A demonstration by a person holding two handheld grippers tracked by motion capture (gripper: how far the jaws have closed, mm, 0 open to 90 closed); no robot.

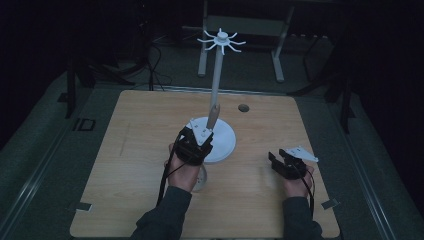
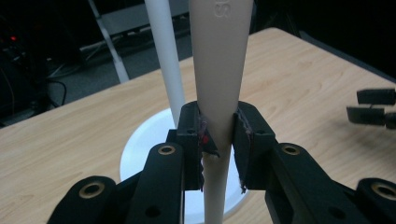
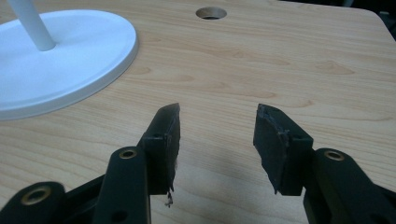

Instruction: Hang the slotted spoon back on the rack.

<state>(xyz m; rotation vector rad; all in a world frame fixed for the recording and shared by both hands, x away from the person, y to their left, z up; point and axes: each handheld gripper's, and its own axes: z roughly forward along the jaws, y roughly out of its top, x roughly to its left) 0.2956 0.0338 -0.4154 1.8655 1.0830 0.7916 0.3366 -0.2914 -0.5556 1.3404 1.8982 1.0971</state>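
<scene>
A white stand rises from a round base point(image 1: 224, 142) on the wooden table point(image 1: 125, 150), with a thin pole point(image 1: 217, 75) and a ring of hooks point(image 1: 221, 40) on top. My left gripper point(image 1: 196, 141) is over the near edge of the base, shut on a cream utensil handle point(image 1: 213, 116) that points upward beside the pole. In the left gripper view the handle point(image 2: 219, 70) stands between the jaws of my left gripper point(image 2: 218, 135), just right of the pole point(image 2: 166, 51). A pale rounded part point(image 1: 200, 181) shows below the left hand. My right gripper point(image 1: 273, 161) point(image 3: 217, 126) rests low at the right, open and empty.
A round hole point(image 1: 243, 107) point(image 3: 211, 13) is cut in the table behind the base point(image 3: 70, 56). The right gripper's jaws point(image 2: 373, 107) show at the far right of the left gripper view. Metal frame legs point(image 1: 277, 55) and cables lie on the dark floor beyond the table.
</scene>
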